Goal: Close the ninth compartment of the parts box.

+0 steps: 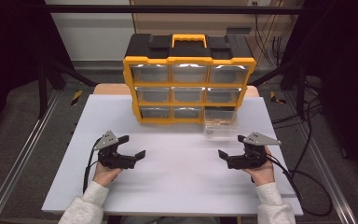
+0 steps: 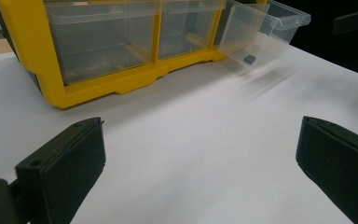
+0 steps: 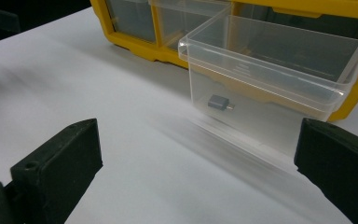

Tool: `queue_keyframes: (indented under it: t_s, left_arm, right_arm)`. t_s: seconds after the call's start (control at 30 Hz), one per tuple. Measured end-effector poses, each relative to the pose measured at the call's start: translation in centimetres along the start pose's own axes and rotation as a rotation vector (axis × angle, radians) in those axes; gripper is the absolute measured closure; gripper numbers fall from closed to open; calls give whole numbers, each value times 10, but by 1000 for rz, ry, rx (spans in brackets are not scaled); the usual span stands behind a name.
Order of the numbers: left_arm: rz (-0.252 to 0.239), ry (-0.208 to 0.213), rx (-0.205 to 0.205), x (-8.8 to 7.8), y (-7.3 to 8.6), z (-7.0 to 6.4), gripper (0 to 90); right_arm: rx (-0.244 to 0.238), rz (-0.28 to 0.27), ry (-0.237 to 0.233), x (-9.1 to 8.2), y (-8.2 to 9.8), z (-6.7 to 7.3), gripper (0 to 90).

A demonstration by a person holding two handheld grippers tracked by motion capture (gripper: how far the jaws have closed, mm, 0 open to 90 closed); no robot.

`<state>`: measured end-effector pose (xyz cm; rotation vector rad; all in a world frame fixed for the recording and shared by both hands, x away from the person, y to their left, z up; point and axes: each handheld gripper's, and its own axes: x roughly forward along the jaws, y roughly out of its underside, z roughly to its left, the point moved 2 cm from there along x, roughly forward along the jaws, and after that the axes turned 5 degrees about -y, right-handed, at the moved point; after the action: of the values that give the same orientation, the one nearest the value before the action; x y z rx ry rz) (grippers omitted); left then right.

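Note:
A yellow and black drawer cabinet point(image 1: 189, 79) stands at the back of the white table point(image 1: 177, 177). Its bottom right clear drawer point(image 1: 220, 125) is pulled out, also seen as the clear drawer point(image 3: 270, 74) and the clear drawer point(image 2: 261, 32). A small grey adapter point(image 3: 219, 102) lies inside it, the same grey adapter point(image 2: 249, 59) showing from the left side. My left gripper point(image 1: 133, 147) rests open at the left. My right gripper point(image 1: 231, 146) rests open at the right, its jaws wide apart in front of the drawer. Nothing lies between either pair of jaws.
The cabinet's other drawers point(image 1: 186, 94) are shut. A black frame and cables point(image 1: 307, 140) surround the table on the floor. Bare white surface point(image 1: 182, 149) lies between the two grippers.

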<state>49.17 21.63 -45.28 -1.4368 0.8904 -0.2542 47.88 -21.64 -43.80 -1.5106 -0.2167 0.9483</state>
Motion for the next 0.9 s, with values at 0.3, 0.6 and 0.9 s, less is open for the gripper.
queue_keyframes:
  t_s: [0.3, 0.6, 0.9]
  left_arm:
    - [4, -11, 4, -4, 3, 3, 7]
    - [12, -22, 8, -10, 7, 7, 8]
    - [16, -34, 11, -15, 8, 10, 8]
  right_arm:
    - [-22, 18, -23, 9, 1, 3, 78]
    - [-17, 20, 0, 14, -2, 3, 209]
    - [-34, 38, 0, 19, -2, 5, 389]
